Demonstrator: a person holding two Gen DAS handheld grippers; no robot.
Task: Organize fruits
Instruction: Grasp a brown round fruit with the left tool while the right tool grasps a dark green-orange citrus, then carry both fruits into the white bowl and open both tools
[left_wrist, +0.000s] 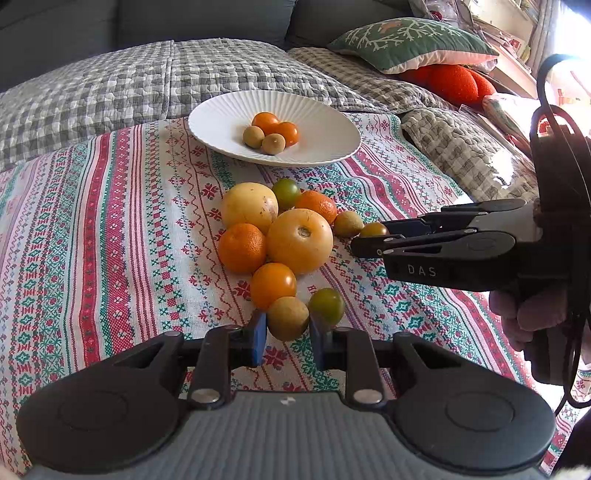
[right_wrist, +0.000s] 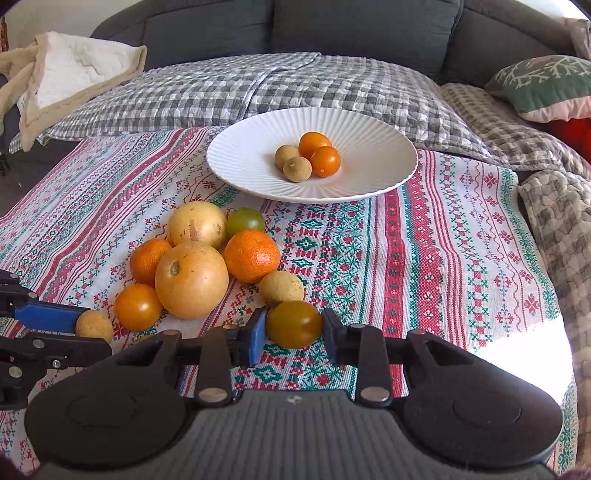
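Daylight reaches you from the right in both views: it burns out the upper right corner of the left wrist view behind the shelves, and lays a blown-out white patch on the patterned cloth low right in the right wrist view. The fruit pile and white plate read sharp and evenly lit, with only short soft shadows beneath them. Your fisheye bends the sofa and quilt into curves, with dark vignetting at the corners.
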